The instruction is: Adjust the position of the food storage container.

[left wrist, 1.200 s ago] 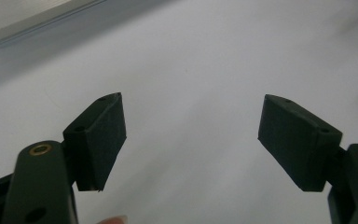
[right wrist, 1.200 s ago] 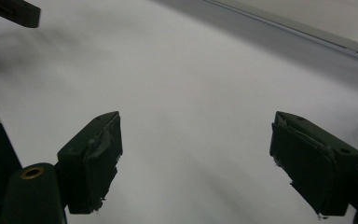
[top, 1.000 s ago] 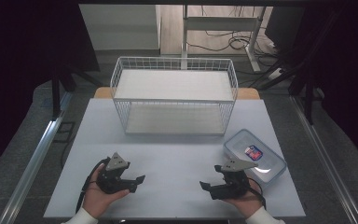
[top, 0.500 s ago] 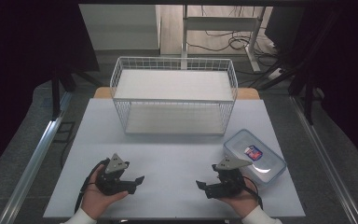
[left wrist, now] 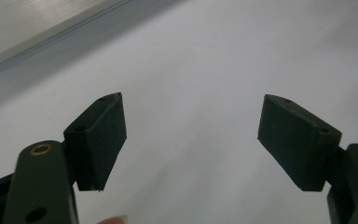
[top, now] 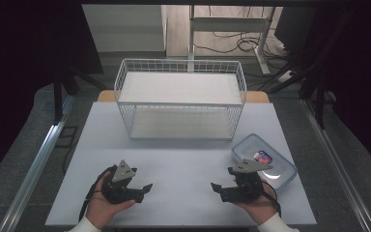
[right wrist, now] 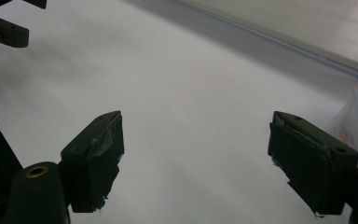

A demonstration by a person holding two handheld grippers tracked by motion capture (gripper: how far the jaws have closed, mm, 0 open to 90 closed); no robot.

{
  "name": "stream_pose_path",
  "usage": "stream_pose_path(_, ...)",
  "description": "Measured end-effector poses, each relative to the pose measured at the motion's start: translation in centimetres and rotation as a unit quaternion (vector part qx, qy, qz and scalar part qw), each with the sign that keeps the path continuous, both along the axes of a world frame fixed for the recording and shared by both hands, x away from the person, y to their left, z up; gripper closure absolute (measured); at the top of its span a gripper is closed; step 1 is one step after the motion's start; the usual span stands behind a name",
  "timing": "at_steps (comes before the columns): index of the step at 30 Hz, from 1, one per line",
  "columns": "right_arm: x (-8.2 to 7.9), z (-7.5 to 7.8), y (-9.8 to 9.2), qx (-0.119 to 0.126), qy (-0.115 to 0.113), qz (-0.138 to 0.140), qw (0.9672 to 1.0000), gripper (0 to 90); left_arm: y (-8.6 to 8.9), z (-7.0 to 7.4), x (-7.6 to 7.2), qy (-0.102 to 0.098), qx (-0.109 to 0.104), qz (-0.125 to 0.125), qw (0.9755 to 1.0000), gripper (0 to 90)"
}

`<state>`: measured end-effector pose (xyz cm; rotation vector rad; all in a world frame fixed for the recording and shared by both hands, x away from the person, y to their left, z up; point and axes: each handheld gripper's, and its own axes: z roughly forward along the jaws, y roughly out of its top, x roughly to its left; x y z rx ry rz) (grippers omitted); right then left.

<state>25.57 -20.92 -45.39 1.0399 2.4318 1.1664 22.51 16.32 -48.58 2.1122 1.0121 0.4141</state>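
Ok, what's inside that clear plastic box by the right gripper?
Through the lid of the clear plastic box one small packet with red and blue print shows. The right gripper covers its near corner, so anything there is hidden.

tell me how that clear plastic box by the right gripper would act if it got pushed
The clear plastic box looks low and flat-bottomed, so it would probably slide on the smooth white table rather than tip. It seems nearly empty, holding one small packet, so likely light. Its glossy lid may be slippery for the jaws.
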Motion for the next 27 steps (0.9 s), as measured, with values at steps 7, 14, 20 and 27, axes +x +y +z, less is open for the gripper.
stream_pose_path(7, 0.3, 0.7, -0.3, 0.001, -0.007, 0.008, 0.9999, 20.2, 0.2, 0.2, -0.3, -0.006, -0.002, 0.007, 1.0, 23.4)
stream_pose_path(14, 1.1, 1.0, -0.8, -0.004, -0.003, 0.005, 1.0, 23.2, 0.4, 0.7, -0.5, -0.02, -0.012, 0.023, 0.9994, 24.0)
stream_pose_path(20, 2.5, 2.3, -2.4, -0.014, -0.004, -0.016, 0.9998, 23.9, 0.3, 1.2, -0.5, -0.028, -0.007, 0.028, 0.9992, 23.9)
stream_pose_path(27, 6.2, 4.5, -5.5, -0.023, 0.003, -0.05, 0.9985, 33.0, 0.7, 1.1, -0.1, -0.016, -0.016, 0.028, 0.9994, 23.7)
